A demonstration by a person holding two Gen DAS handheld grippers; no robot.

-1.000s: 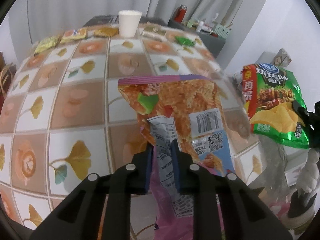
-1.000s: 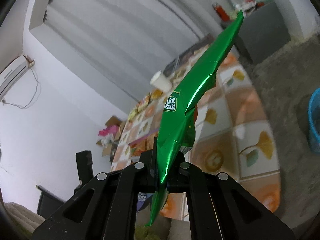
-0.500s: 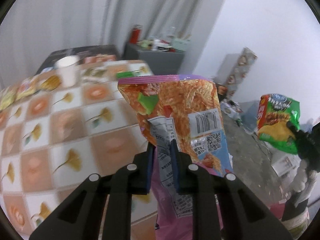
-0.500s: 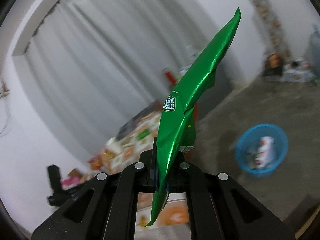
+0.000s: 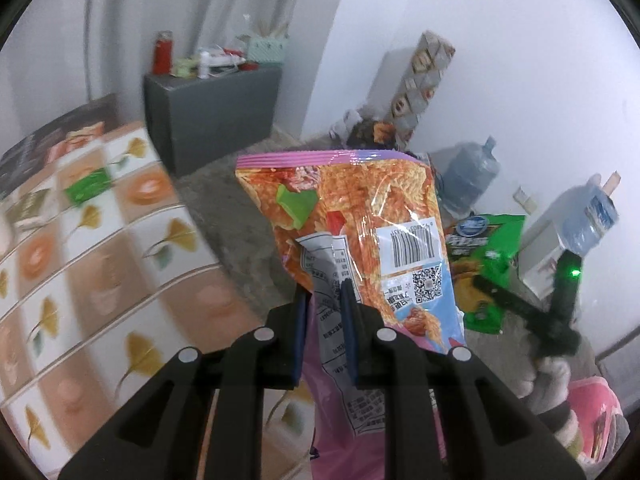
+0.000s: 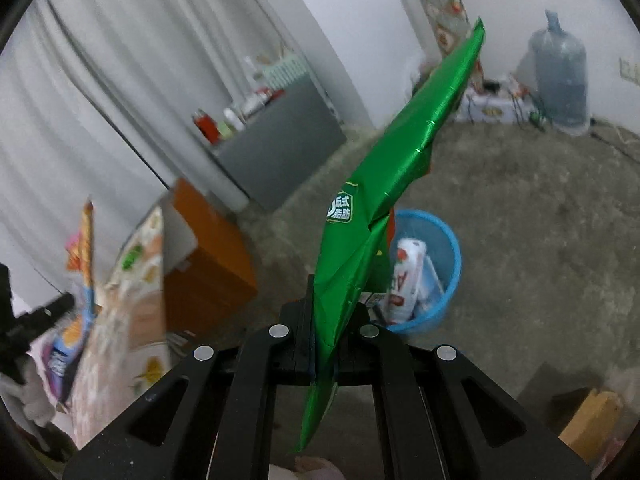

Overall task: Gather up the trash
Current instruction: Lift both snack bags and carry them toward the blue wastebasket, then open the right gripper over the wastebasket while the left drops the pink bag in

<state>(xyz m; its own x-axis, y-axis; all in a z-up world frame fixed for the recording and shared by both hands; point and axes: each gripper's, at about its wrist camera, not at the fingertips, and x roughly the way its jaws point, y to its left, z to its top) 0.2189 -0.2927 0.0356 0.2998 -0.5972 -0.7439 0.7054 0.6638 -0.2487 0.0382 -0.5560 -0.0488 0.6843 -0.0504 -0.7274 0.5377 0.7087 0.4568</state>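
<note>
My left gripper (image 5: 324,304) is shut on an orange and pink snack bag (image 5: 352,216) and holds it upright in the air beside the tiled table (image 5: 80,264). My right gripper (image 6: 324,320) is shut on a green chip bag (image 6: 384,200), seen edge-on. The green bag also shows in the left wrist view (image 5: 484,256), at the right. A blue trash bin (image 6: 436,264) with wrappers inside stands on the floor just beyond the green bag. The left gripper with its orange bag (image 6: 80,248) shows at the left of the right wrist view.
A green wrapper (image 5: 86,186) and other packets lie on the table. A grey cabinet (image 5: 212,108) with bottles stands by the curtain. Water jugs (image 6: 560,72) and boxes stand against the wall. An orange drawer unit (image 6: 208,260) sits under the table. The floor is bare concrete.
Both grippers have swung right, away from the table and toward the floor and wall. The blue bin has come closer in the right wrist view. Both bags stay gripped.
</note>
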